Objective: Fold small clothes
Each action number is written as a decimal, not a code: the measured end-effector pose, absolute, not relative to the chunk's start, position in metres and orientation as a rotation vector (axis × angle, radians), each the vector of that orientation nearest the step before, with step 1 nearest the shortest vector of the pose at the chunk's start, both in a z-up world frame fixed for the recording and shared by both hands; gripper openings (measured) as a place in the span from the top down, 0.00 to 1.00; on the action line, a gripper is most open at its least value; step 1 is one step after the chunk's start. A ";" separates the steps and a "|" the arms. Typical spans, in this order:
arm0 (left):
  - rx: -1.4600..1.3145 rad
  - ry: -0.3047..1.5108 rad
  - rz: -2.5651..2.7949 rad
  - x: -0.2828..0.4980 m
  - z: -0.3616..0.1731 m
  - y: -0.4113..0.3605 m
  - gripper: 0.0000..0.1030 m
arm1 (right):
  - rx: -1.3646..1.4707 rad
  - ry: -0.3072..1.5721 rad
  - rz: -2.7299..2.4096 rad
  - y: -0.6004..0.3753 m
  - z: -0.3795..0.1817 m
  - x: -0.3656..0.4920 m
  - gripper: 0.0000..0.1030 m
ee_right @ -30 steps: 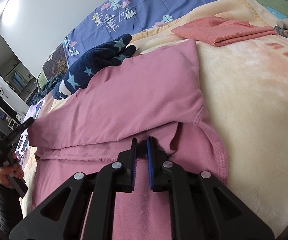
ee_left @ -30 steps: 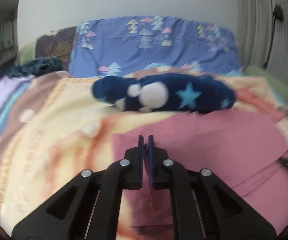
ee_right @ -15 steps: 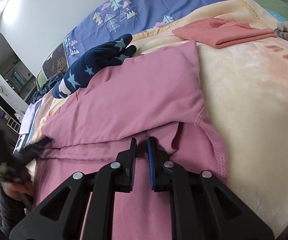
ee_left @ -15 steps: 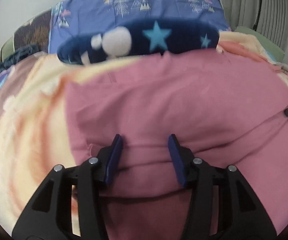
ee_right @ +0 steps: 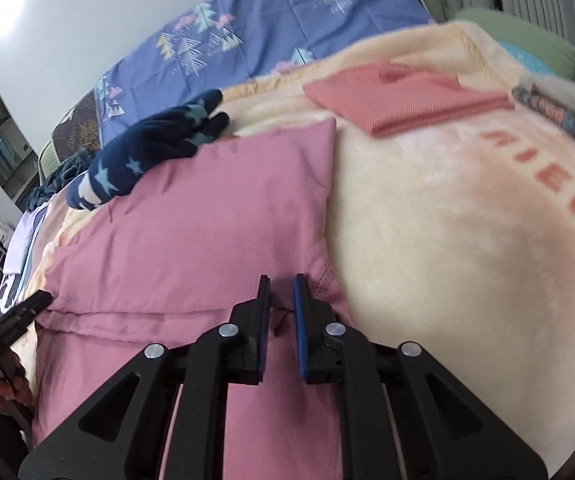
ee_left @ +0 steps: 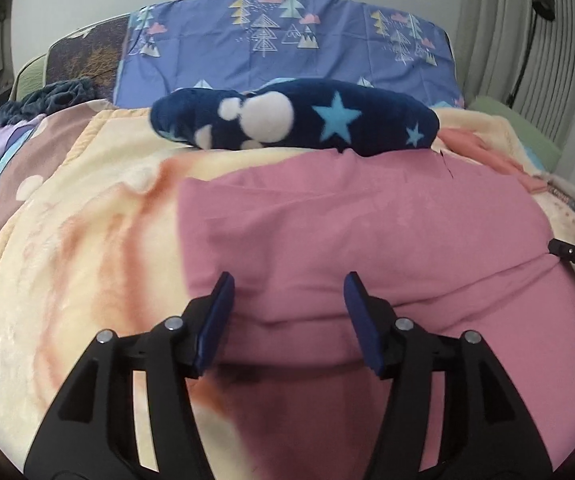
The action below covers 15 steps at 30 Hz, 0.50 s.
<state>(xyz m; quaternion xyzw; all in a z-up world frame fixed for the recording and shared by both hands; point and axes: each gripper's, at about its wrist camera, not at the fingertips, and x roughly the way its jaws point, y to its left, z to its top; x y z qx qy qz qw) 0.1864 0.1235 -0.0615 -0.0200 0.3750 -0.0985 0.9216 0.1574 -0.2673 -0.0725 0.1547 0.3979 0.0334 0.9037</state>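
Observation:
A pink garment (ee_left: 367, 232) lies folded over itself on the cream blanket (ee_left: 67, 260); it also shows in the right wrist view (ee_right: 207, 216). My left gripper (ee_left: 287, 300) is open, its jaws wide apart just above the garment's fold edge near its left side, holding nothing. My right gripper (ee_right: 281, 292) hovers at the garment's right hem; its jaws stand slightly apart with a narrow gap and no cloth is visibly pinched between them. The tip of the left gripper (ee_right: 19, 316) shows at the garment's left edge in the right wrist view.
A navy fleece item with stars (ee_left: 295, 120) lies beyond the pink garment. A folded coral garment (ee_right: 403, 100) lies at the back right on the blanket. A blue tree-print pillow (ee_left: 287, 40) stands against the wall. Dark clothes (ee_left: 55, 92) are heaped at the far left.
My left gripper opened, let go of the pink fabric and now sits over the laid fold. My right gripper's jaws opened a little and it shifted toward the right hem.

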 end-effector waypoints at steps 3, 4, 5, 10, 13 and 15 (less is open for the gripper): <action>-0.035 0.814 -0.215 0.172 -0.068 0.133 0.44 | 0.305 0.767 0.165 -0.256 -0.060 0.147 0.85; 0.009 0.848 -0.189 0.170 -0.078 0.132 0.43 | 0.259 0.788 0.152 -0.249 -0.062 0.148 0.82; 0.032 0.882 -0.171 0.170 -0.087 0.133 0.40 | 0.211 0.836 0.113 -0.244 -0.069 0.153 0.80; -0.010 0.893 -0.189 0.161 -0.083 0.141 0.43 | 0.227 0.884 0.080 -0.249 -0.074 0.154 0.76; -0.015 0.896 -0.212 0.144 -0.082 0.143 0.43 | 0.258 0.870 0.096 -0.258 -0.067 0.138 0.75; -0.062 0.896 -0.229 0.130 -0.082 0.150 0.43 | 0.272 0.880 0.096 -0.267 -0.068 0.125 0.75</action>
